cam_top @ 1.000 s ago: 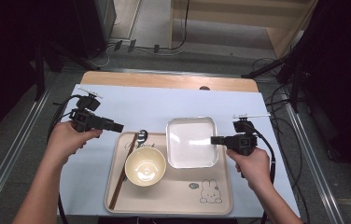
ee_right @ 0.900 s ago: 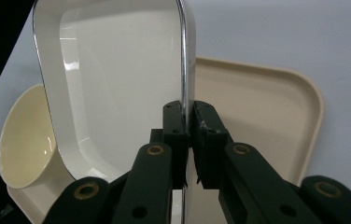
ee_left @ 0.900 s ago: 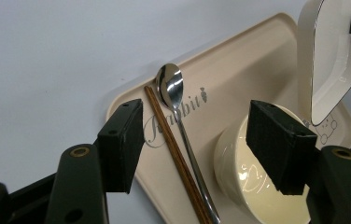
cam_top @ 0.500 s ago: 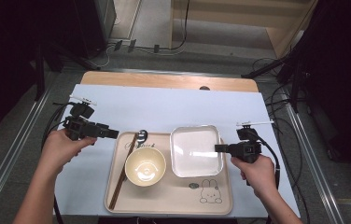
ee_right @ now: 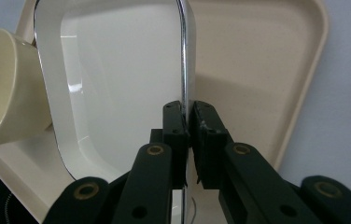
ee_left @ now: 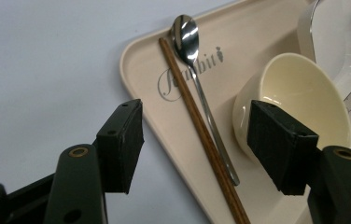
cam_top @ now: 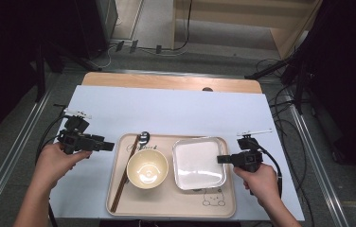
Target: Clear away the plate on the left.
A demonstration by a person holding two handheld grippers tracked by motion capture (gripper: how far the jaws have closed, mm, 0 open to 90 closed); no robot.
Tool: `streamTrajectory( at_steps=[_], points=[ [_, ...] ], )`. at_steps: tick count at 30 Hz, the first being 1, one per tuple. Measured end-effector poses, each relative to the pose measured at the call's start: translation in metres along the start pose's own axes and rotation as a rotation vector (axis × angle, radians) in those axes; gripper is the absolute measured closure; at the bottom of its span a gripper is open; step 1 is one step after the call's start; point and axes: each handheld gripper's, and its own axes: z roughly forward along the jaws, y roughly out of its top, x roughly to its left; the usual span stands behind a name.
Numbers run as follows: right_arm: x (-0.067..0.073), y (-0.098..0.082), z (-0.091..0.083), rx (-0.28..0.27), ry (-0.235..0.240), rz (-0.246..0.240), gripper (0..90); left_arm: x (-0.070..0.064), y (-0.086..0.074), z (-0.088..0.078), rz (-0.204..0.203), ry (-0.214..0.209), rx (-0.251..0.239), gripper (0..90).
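A: From the high view, what is the place like?

B: A wooden table [cam_top: 171, 81] stands on a grey floor with cables, and a pale blue sheet [cam_top: 166, 113] covers most of it. On the sheet lies a beige tray [cam_top: 166, 208]. In the tray are a cream bowl [cam_top: 147, 169], a white square dish [cam_top: 199, 163], a spoon [cam_top: 144, 138] and brown chopsticks [cam_top: 125, 174] at the left side.

A: And the hands there?

B: The left gripper [cam_top: 104, 146] is over the sheet, just beside the left edge of the tray. The right gripper [cam_top: 221, 159] is at the right rim of the dish.

A: What does the left gripper view tell?

B: The jaws stand wide with nothing between the pads. Beyond them I see the tray corner [ee_left: 136, 51], the spoon [ee_left: 187, 35] beside the chopsticks [ee_left: 197, 126], and the bowl [ee_left: 299, 93], tipped in this view.

A: And the right gripper view?

B: The jaws are pressed together on the thin rim of the dish [ee_right: 117, 70], so this gripper [ee_right: 187, 126] holds it. The dish is over the tray [ee_right: 267, 70], with the bowl [ee_right: 5, 84] at its other side.
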Motion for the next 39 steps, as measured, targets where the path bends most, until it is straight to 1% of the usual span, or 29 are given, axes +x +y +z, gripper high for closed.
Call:
streamTrajectory(
  at_steps=[1,3,5,7,8,9,10,11,12,15,18,19,20,22,28,33,37,39],
  points=[
    [0.0,-0.001,0.001,0.0,-0.001,-0.002,85.1,0.002,-0.003,0.0,-0.003,-0.001,-0.001,36.8],
    [0.0,-0.001,0.004,0.005,-0.017,-0.016,85.0,0.004,-0.007,0.001,-0.013,0.004,-0.004,36.8],
    [-0.001,-0.001,0.006,0.011,-0.014,-0.001,85.0,0.005,-0.01,0.002,-0.01,0.005,-0.007,36.8],
    [-0.002,-0.001,0.007,0.017,-0.015,0.001,85.0,0.004,-0.012,0.003,0.003,0.012,-0.011,36.8],
    [-0.003,-0.001,0.008,0.017,-0.014,0.004,85.0,0.004,-0.013,0.004,0.022,0.012,-0.009,36.8],
    [-0.004,0.0,0.009,0.015,-0.012,0.004,85.1,0.003,-0.015,0.004,0.032,0.016,-0.009,36.6],
    [-0.005,0.0,0.01,0.017,-0.013,0.013,85.2,0.002,-0.015,0.005,0.035,0.017,-0.002,35.6],
    [-0.006,0.0,0.011,0.012,-0.011,0.012,85.1,0.001,-0.017,0.006,0.039,0.024,0.0,34.9],
    [-0.007,0.001,0.012,0.017,-0.007,0.024,85.1,0.001,-0.019,0.006,0.041,0.025,0.004,35.1],
    [-0.008,0.002,0.016,0.017,-0.003,0.031,85.2,0.002,-0.022,0.008,0.036,0.026,0.015,35.3],
    [-0.007,0.003,0.019,0.022,-0.03,0.021,85.6,0.005,-0.025,0.009,0.024,0.029,0.016,35.4],
    [-0.007,0.003,0.021,0.022,-0.034,0.008,85.6,0.006,-0.026,0.009,0.018,0.028,0.015,35.3],
    [-0.005,0.003,0.022,0.025,-0.041,0.009,85.4,0.006,-0.026,0.009,0.016,0.029,0.012,35.3],
    [-0.004,0.002,0.025,0.034,-0.051,-0.008,86.2,0.007,-0.027,0.008,0.016,0.019,0.009,35.4],
    [-0.004,0.001,0.03,0.052,-0.073,-0.014,87.5,0.009,-0.029,0.008,0.018,0.022,0.011,35.8],
    [-0.004,-0.001,0.033,0.062,-0.073,-0.016,87.9,0.011,-0.032,0.009,0.017,0.031,0.017,36.0],
    [-0.004,-0.002,0.035,0.07,-0.074,-0.01,87.7,0.012,-0.034,0.009,0.026,0.042,0.025,36.0],
    [-0.005,-0.003,0.036,0.074,-0.073,-0.017,87.7,0.012,-0.035,0.009,0.023,0.044,0.028,36.3]
  ],
)
